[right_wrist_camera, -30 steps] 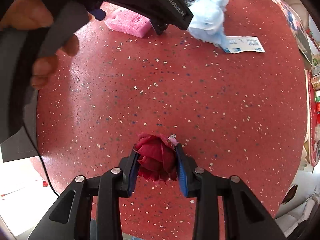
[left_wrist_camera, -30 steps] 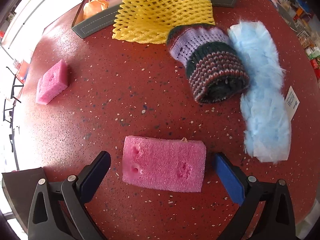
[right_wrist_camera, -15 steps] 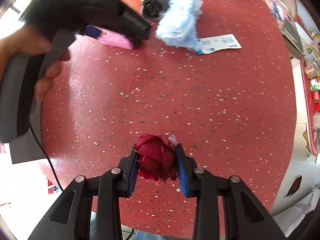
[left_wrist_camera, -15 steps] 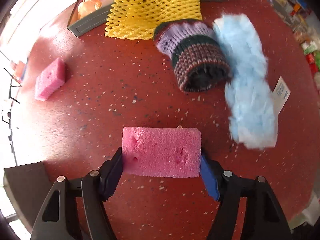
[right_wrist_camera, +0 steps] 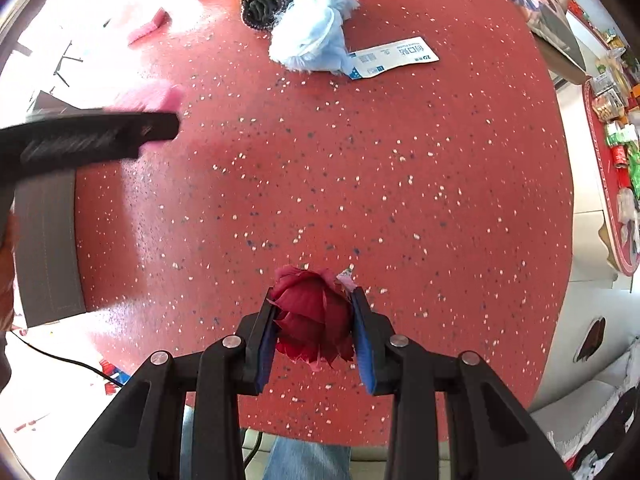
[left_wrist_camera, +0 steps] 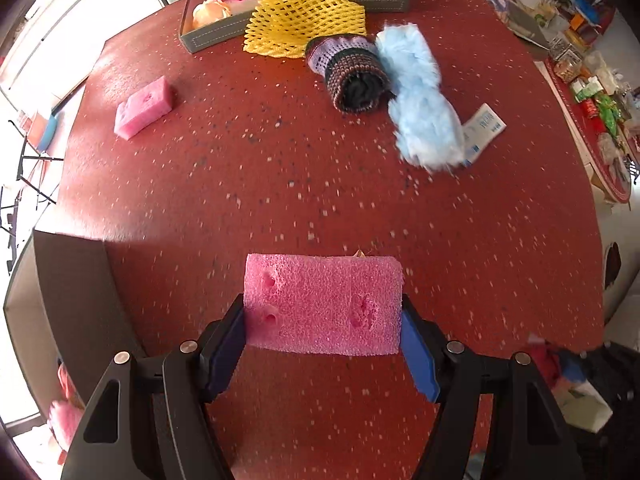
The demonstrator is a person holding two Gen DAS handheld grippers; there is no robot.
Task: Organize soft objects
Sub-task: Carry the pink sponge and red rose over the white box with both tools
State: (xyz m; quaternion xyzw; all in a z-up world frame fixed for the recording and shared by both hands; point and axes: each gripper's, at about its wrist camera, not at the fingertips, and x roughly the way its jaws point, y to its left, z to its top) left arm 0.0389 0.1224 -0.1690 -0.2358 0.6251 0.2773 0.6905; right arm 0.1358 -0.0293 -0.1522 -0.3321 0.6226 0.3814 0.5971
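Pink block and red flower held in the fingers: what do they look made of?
Pink block: apparently open-cell foam sponge, matte, with a porous grainy face and pits. Red flower: probably fabric, an artificial rose; thin layered petals with a slight sheen and frayed edges.

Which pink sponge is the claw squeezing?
The near pink sponge, clamped in the left claw. The other pink sponge lies alone, far left on the table.
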